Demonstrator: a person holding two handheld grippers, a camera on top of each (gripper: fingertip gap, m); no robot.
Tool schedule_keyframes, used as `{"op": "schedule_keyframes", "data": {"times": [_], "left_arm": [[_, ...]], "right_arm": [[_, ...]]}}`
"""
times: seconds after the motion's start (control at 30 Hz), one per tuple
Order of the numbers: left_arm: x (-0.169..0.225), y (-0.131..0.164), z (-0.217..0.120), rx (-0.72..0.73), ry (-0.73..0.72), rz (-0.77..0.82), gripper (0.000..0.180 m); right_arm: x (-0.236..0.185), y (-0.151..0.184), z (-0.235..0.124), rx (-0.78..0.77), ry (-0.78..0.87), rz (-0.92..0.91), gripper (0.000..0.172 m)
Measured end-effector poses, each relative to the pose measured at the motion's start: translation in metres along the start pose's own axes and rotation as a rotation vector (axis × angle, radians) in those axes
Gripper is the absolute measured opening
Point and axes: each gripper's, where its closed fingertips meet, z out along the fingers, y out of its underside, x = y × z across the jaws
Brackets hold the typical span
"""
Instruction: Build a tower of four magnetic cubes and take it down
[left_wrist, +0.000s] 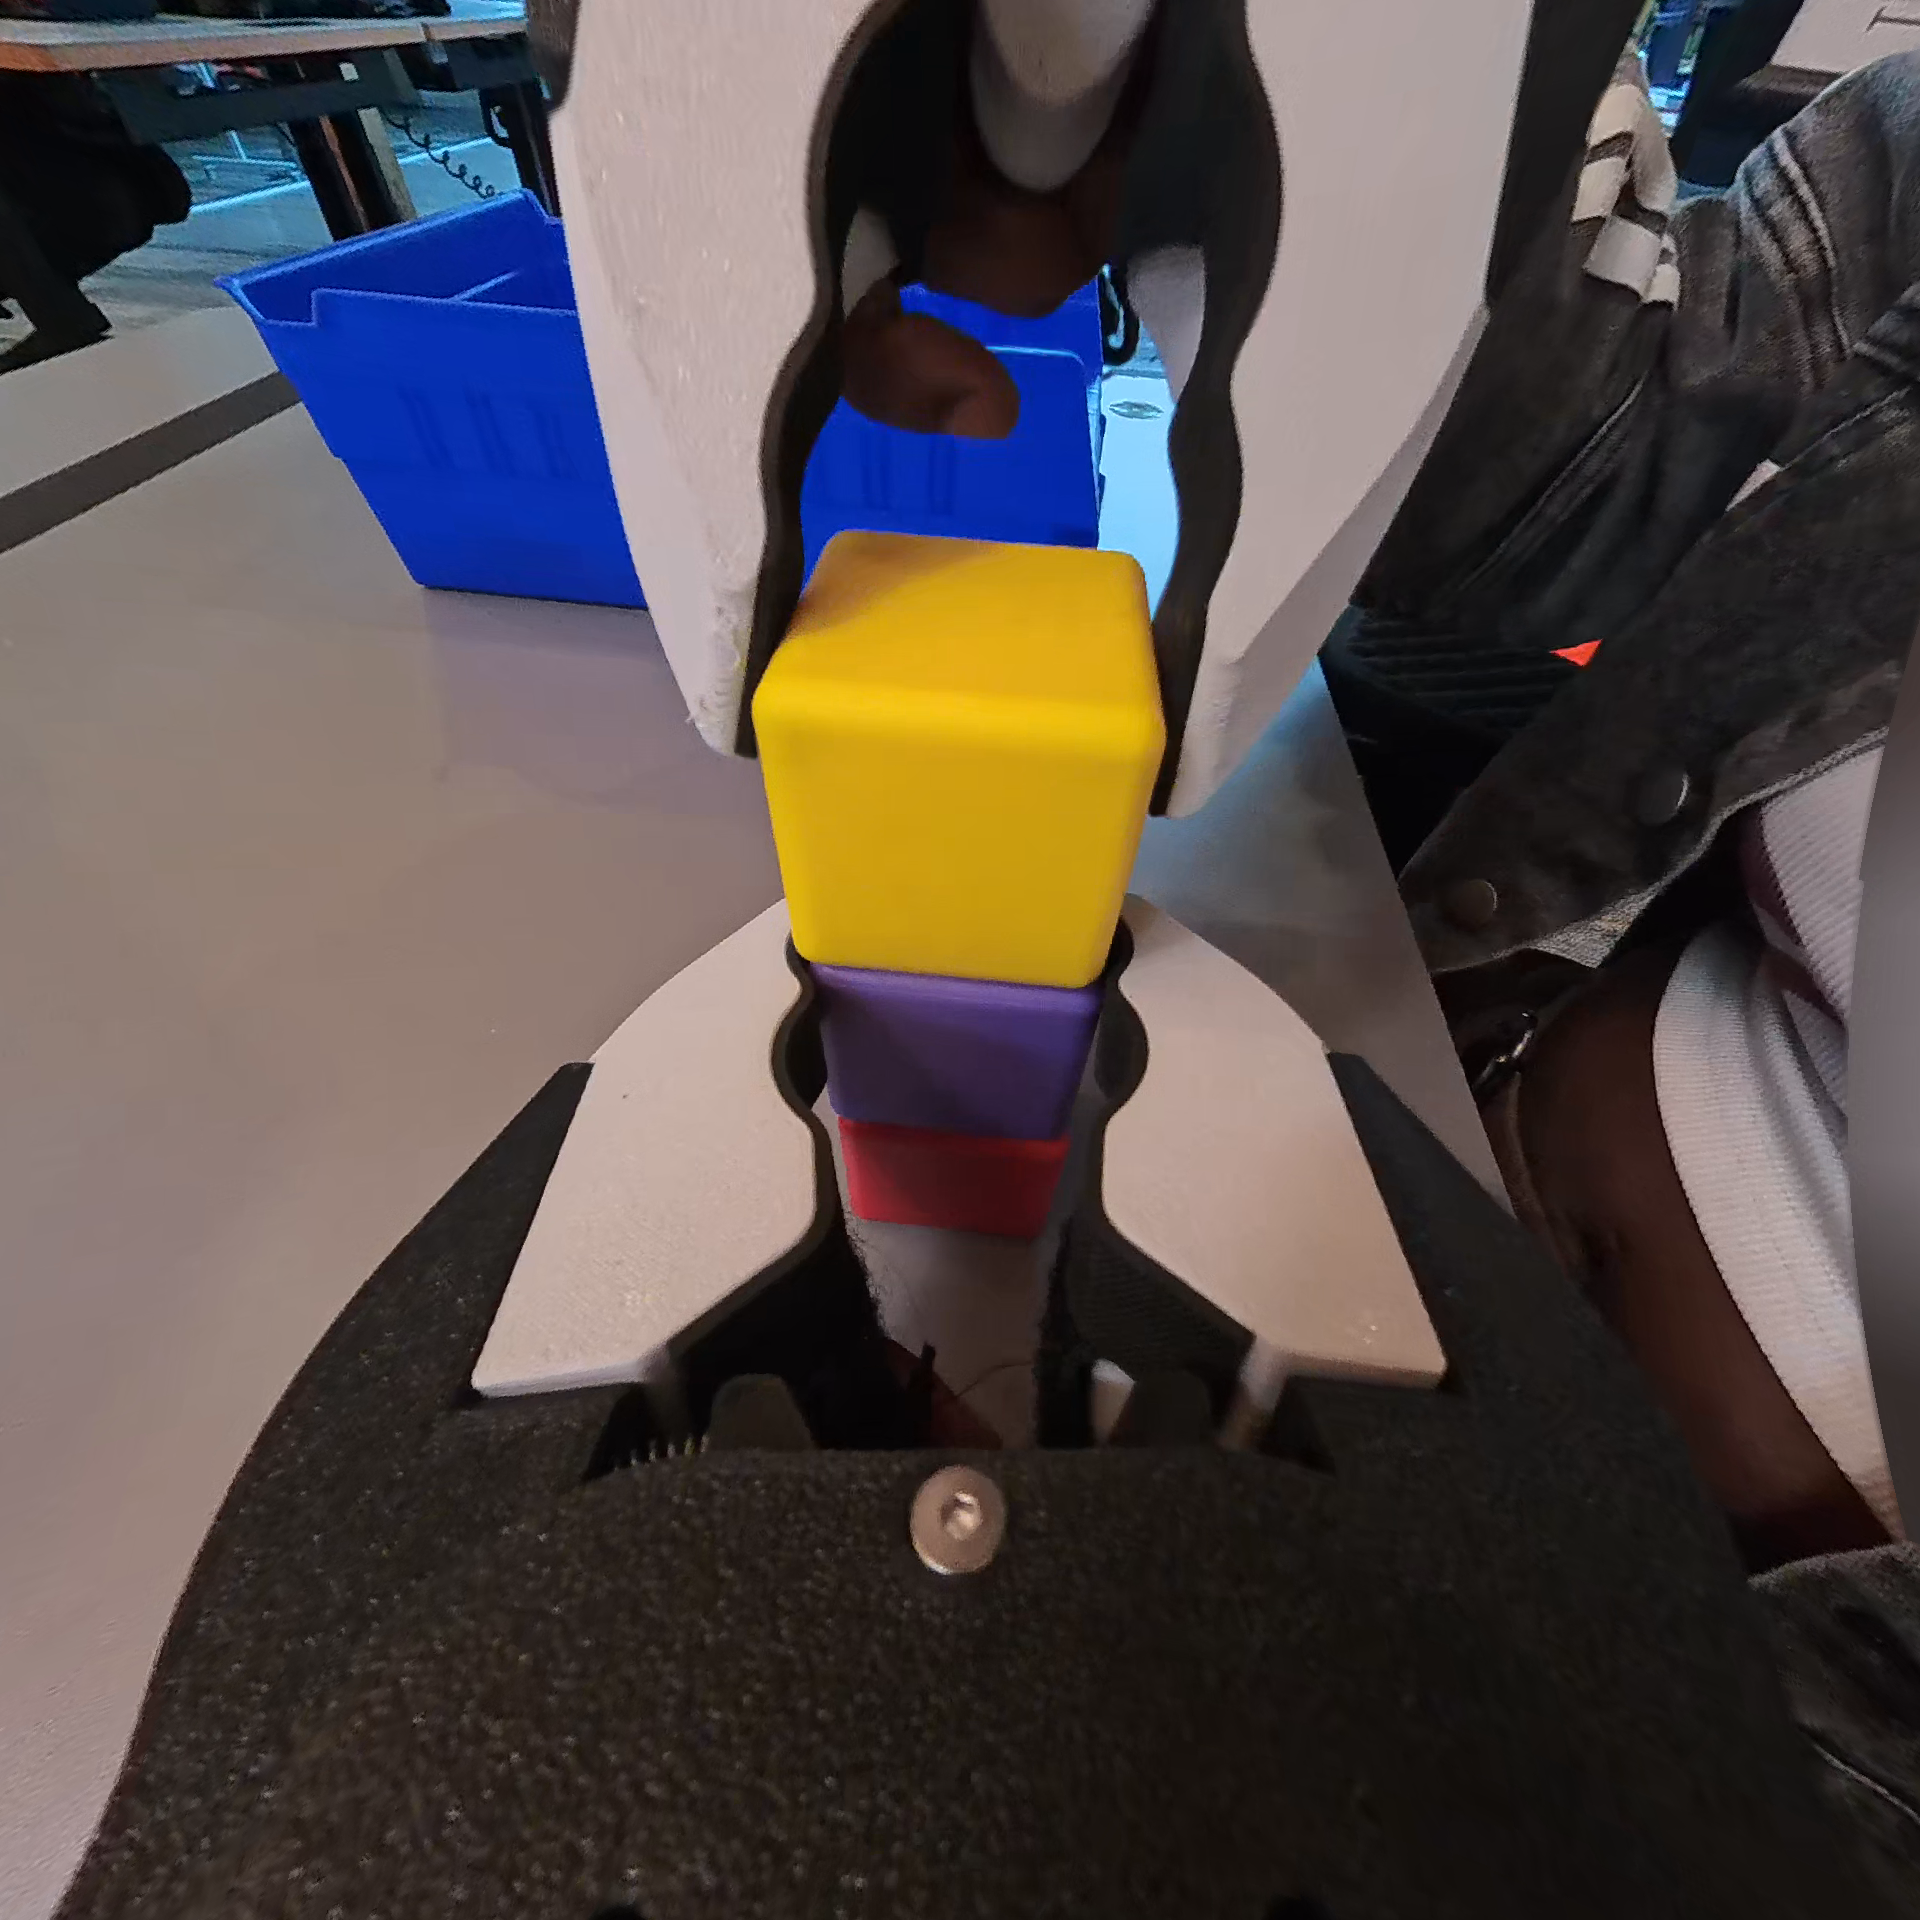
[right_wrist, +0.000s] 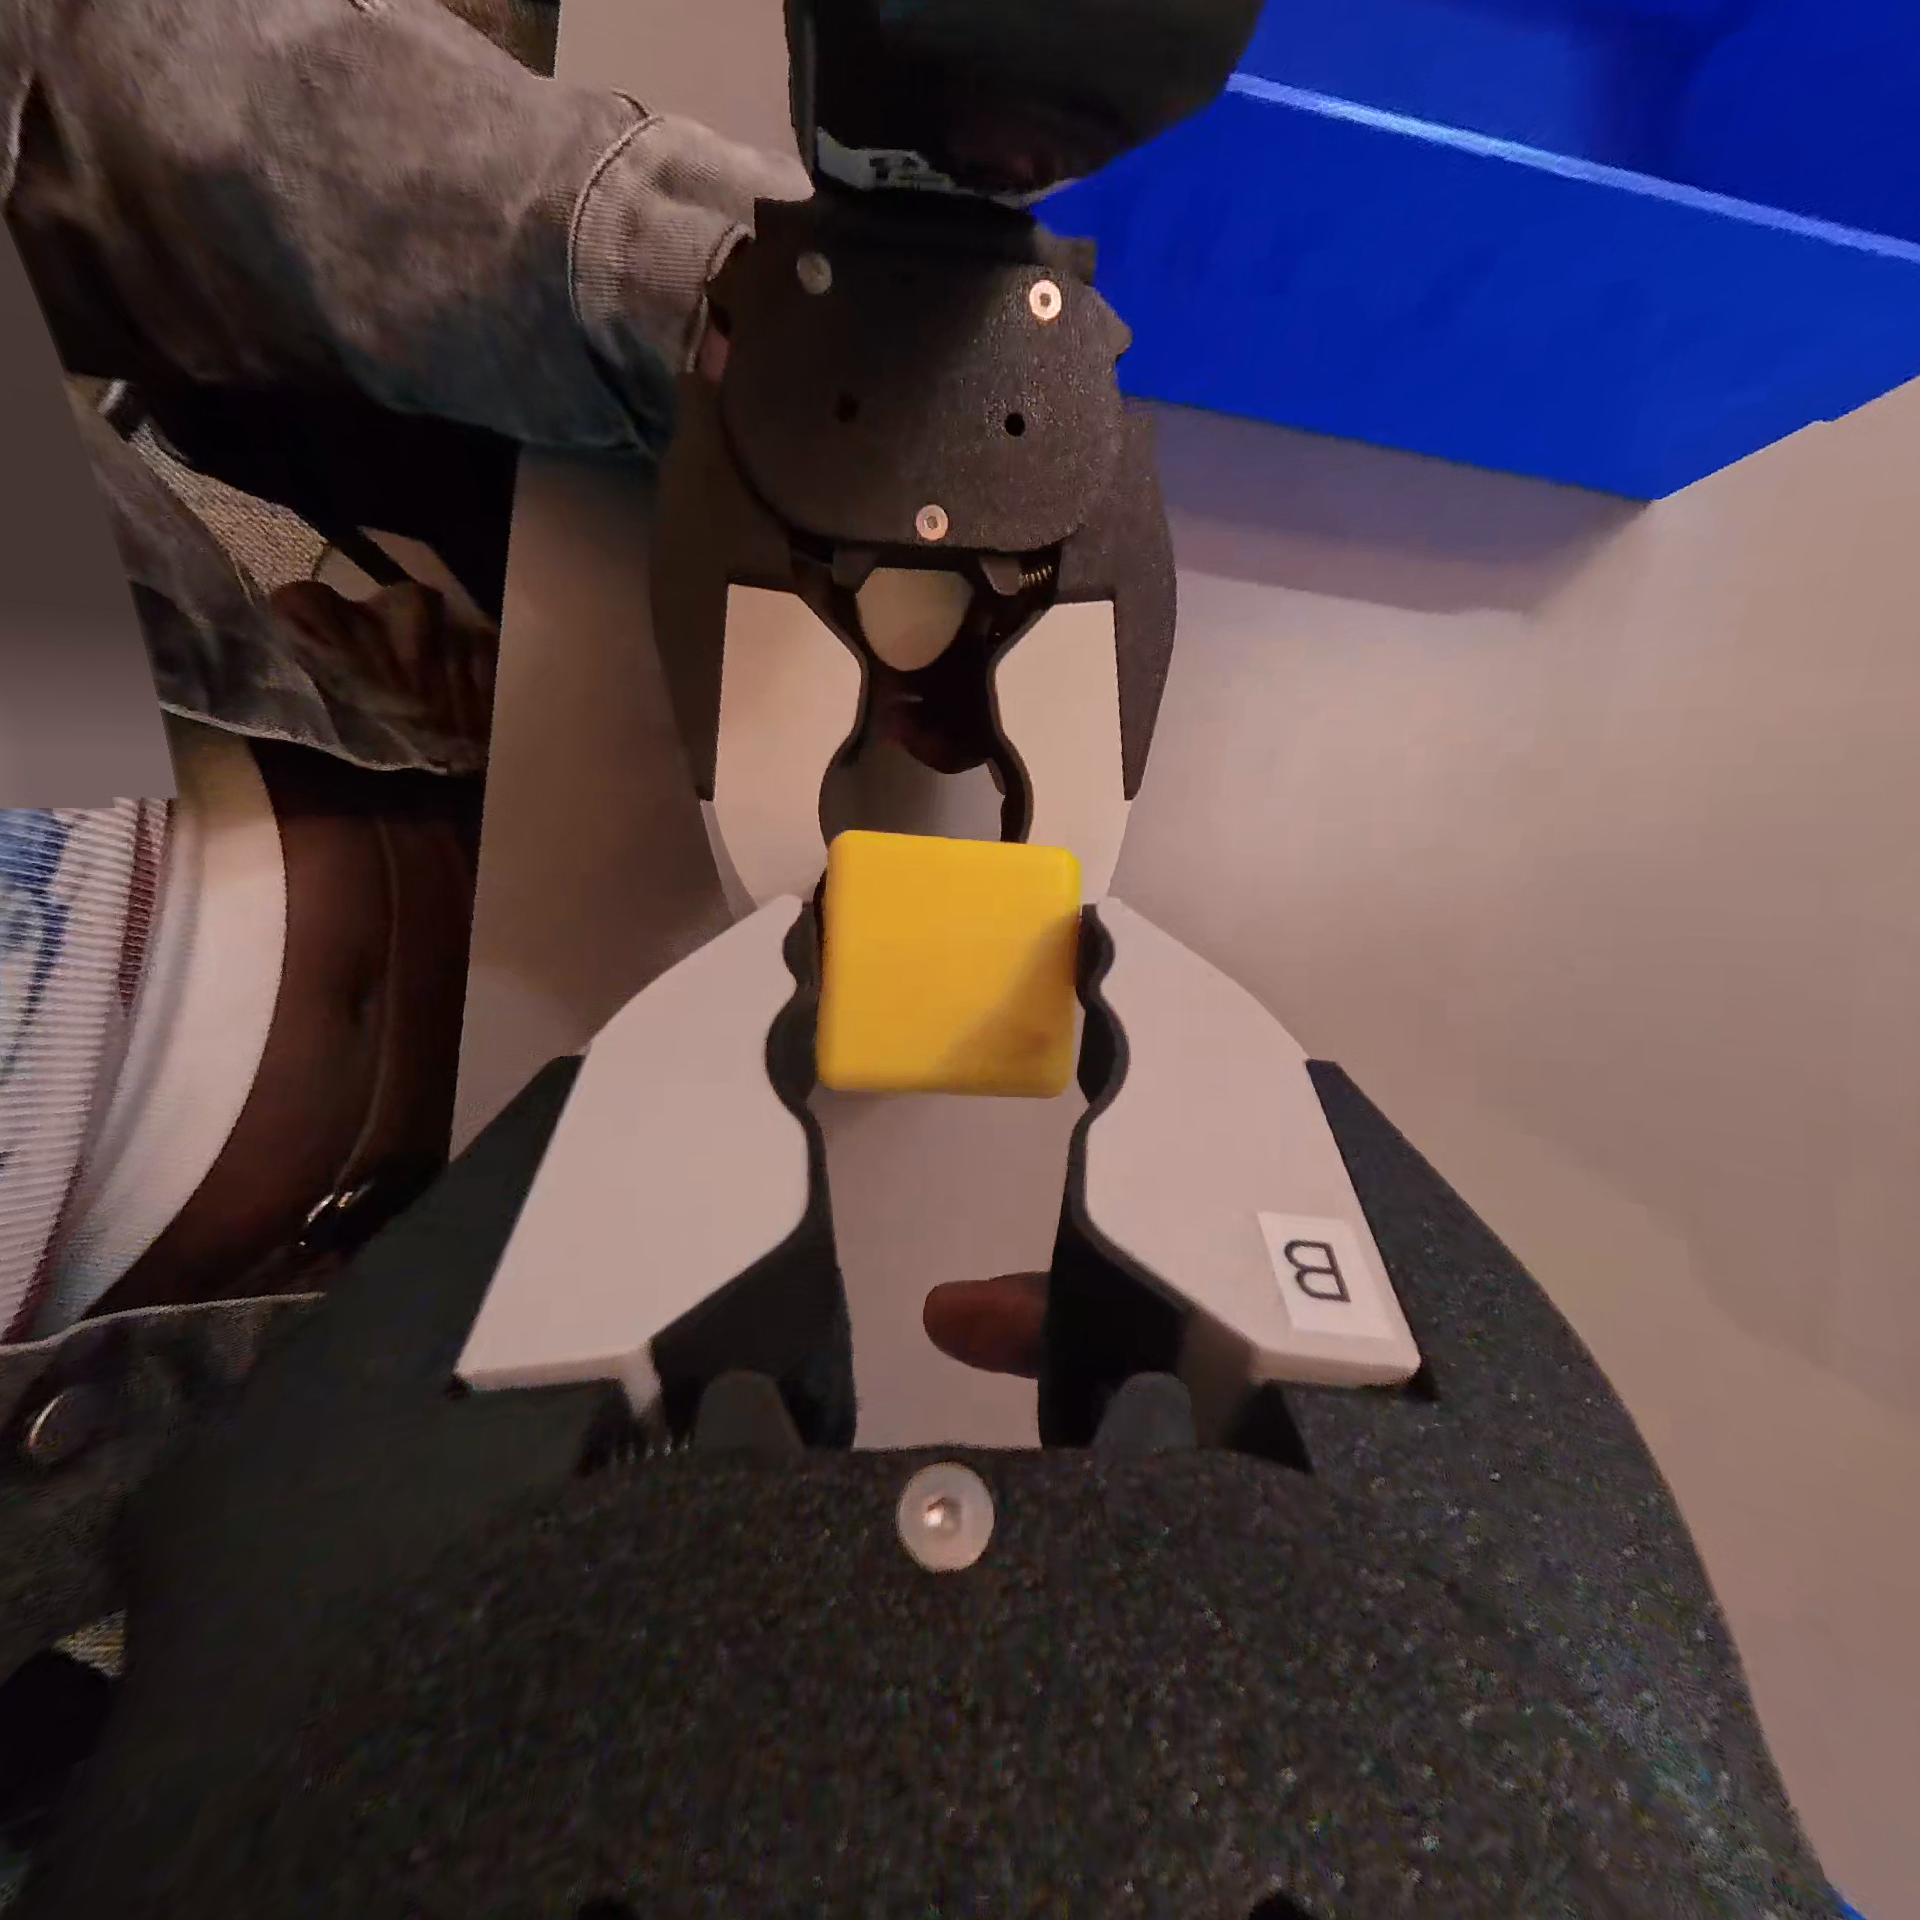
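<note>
In the left wrist view a yellow cube sits on a purple cube, which sits on a red cube. My left gripper is shut on the purple cube, with a pad against each side. My right gripper comes in from the far side and is shut on the yellow cube. In the right wrist view my right gripper clamps the yellow cube between both pads. The left gripper shows just beyond it. The stack below the red cube is hidden.
A blue plastic bin stands on the grey table behind the stack; it also shows in the right wrist view. The person's grey jacket is close on the right. Some 5 centimetres of space lies between my two pairs of fingers.
</note>
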Motion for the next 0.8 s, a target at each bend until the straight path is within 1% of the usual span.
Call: {"op": "schedule_keyframes", "data": {"times": [0.07,0.23,0.33,0.4,0.43,0.5,0.53,0.6,0.63,0.7,0.8], "left_arm": [[-0.001,0.000,0.000,-0.002,-0.005,-0.002,0.049],[0.000,0.000,-0.001,-0.001,0.011,-0.016,0.049],[0.002,0.000,0.001,-0.010,0.011,0.004,0.049],[0.003,0.000,0.001,-0.014,0.014,0.007,0.049],[0.003,0.000,0.001,-0.014,0.016,0.005,0.049],[0.003,0.000,0.001,-0.016,0.019,0.003,0.049],[0.003,0.000,0.001,-0.017,0.020,0.003,0.049],[0.004,0.000,0.001,-0.017,0.023,0.002,0.049],[0.004,0.000,0.001,-0.017,0.024,0.003,0.049],[0.004,0.000,0.001,-0.015,0.025,0.003,0.049],[0.004,0.000,0.001,-0.016,0.026,0.004,0.049]], "right_arm": [[0.001,-0.001,-0.001,0.024,0.010,-0.011,0.047],[0.004,-0.002,-0.010,0.148,0.035,0.049,0.046],[0.018,-0.019,-0.046,0.355,0.098,0.132,0.046],[0.035,-0.019,-0.079,0.452,0.207,0.195,0.046],[0.044,-0.014,-0.095,0.473,0.273,0.231,0.046],[0.063,0.008,-0.128,0.475,0.428,0.308,0.046],[0.073,0.025,-0.143,0.451,0.514,0.354,0.046],[0.092,0.070,-0.172,0.361,0.685,0.474,0.047],[0.098,0.094,-0.182,0.311,0.743,0.547,0.047],[0.106,0.142,-0.195,0.224,0.820,0.696,0.046],[0.110,0.213,-0.199,0.076,0.891,0.893,0.047]]}}
